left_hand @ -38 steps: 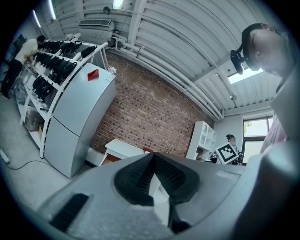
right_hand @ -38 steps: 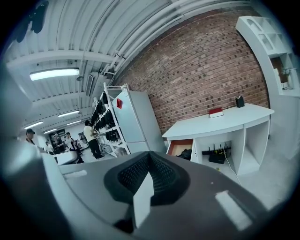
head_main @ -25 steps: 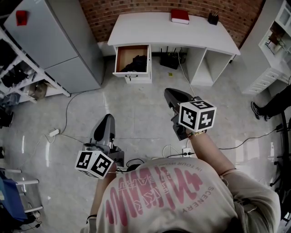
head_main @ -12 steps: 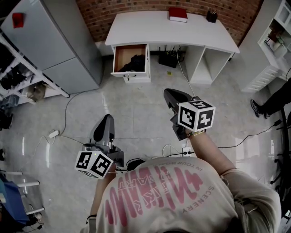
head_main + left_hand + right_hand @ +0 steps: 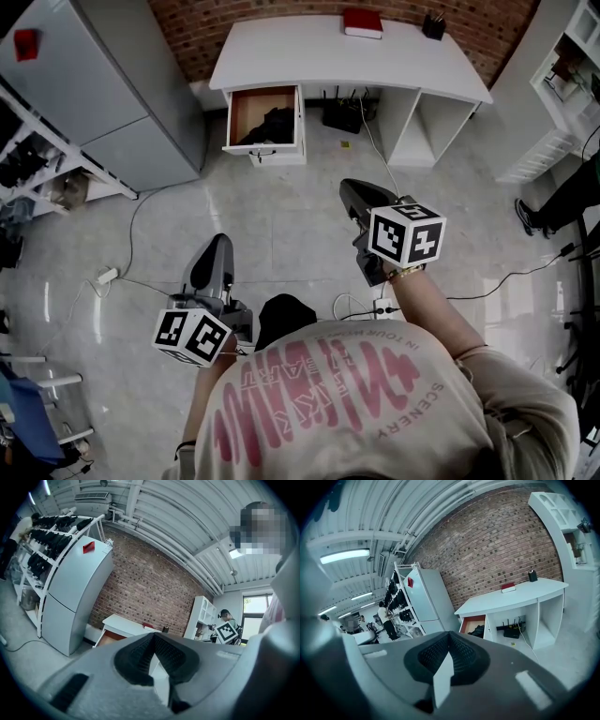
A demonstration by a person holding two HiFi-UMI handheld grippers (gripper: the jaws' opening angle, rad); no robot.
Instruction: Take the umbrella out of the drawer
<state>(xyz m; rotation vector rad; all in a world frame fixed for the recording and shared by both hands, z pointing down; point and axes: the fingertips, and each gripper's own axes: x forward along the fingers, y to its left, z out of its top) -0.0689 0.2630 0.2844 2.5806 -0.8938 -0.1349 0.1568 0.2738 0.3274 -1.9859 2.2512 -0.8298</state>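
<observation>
- Head view: umbrella (image 5: 272, 127) sits dark in the open drawer (image 5: 242, 112) under the worktop (image 5: 309, 56), well apart from both hands. The floor cable (image 5: 132, 221) could snag a foot on approach.
- Left gripper view: left hand-held gripper (image 5: 152, 637) pinched together, empty.
- Right gripper view: right hand-held gripper (image 5: 449, 637) likewise. If not opened first, it'd likely shove the umbrella deeper.

On the person's shirt (image 5: 375, 403), "IN YOUR" and "SCENERY" can be read (upside down in the head view); the large pink lettering cannot be made out.
</observation>
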